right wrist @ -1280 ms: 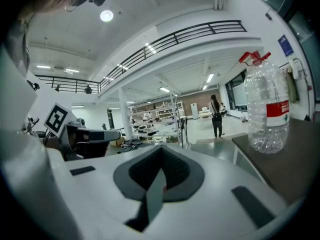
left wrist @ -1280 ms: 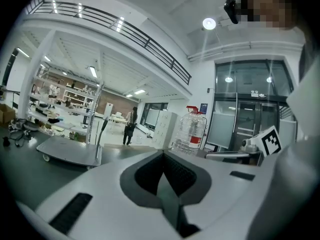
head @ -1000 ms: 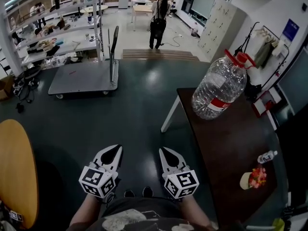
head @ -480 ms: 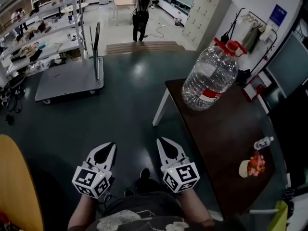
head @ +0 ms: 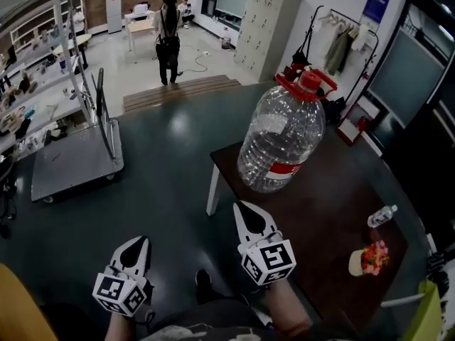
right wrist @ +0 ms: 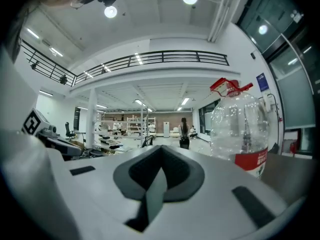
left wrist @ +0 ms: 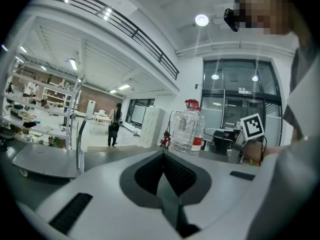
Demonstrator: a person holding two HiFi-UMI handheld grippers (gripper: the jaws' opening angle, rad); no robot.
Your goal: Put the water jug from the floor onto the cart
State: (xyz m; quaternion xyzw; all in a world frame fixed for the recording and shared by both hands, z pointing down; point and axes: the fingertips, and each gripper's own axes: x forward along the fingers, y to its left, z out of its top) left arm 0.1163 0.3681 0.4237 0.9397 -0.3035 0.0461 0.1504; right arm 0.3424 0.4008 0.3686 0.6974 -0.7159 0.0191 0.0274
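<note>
A big clear water jug point(head: 281, 137) with a red cap and red label stands upright on a dark brown table point(head: 334, 219). It also shows in the left gripper view point(left wrist: 187, 129) and, close at the right, in the right gripper view point(right wrist: 240, 129). The grey flatbed cart point(head: 71, 162) with an upright handle stands on the floor at the far left. My right gripper point(head: 244, 208) is shut and empty, just short of the table's near corner below the jug. My left gripper point(head: 137, 246) is shut and empty too, lower left over the floor.
On the table's right end lie a small bottle point(head: 382, 216) and a cup of flowers point(head: 366, 260). A person point(head: 168, 38) stands far off past a low step. Shelving point(head: 35, 84) lines the left wall and lockers point(head: 263, 20) the back. A yellow round tabletop point(head: 21, 311) edges the bottom left.
The view has swung toward the table: the jug looms larger and nearer the middle, and the cart has slid left. The right gripper has moved up toward the table's corner; the left has dropped left.
</note>
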